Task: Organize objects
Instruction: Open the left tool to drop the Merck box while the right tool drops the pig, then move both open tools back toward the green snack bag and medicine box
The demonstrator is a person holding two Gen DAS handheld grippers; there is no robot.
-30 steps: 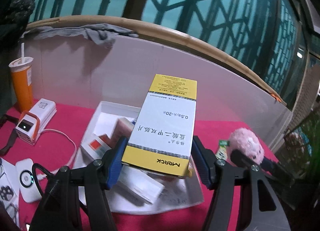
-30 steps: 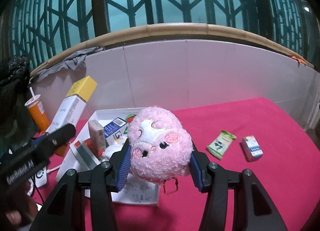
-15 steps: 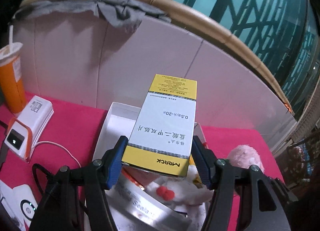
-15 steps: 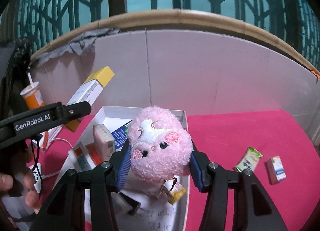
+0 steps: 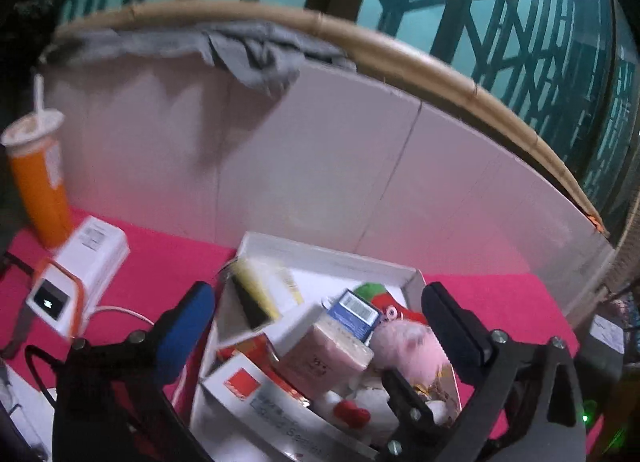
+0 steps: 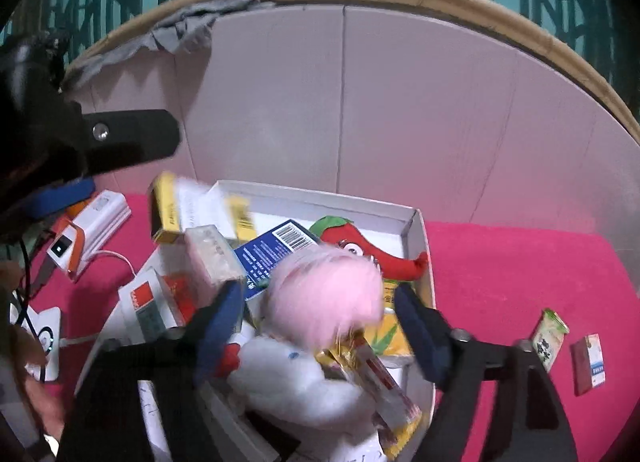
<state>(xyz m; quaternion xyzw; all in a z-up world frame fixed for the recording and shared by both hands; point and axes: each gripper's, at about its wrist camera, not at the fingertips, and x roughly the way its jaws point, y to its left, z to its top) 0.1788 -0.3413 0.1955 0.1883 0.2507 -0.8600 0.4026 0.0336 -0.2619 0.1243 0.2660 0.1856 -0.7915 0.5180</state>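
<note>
With both grippers' jaws just sprung apart over the heaped white box [image 6: 416,222], the blurred yellow-ended medicine carton [image 5: 256,298] and pink plush toy [image 6: 324,294], each between unclamped pads, could tumble off the pile and over its low wall.

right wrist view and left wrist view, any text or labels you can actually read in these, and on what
Nothing reads cleanly in either view.
Blue box: a barcode and white print, too small to read.
Yellow and white box: motion blurred, print unreadable.
White box with the red square: print too blurred.
Tray's paper with handwriting: letters not legible.
Green packet and red packet: print too small.
</note>
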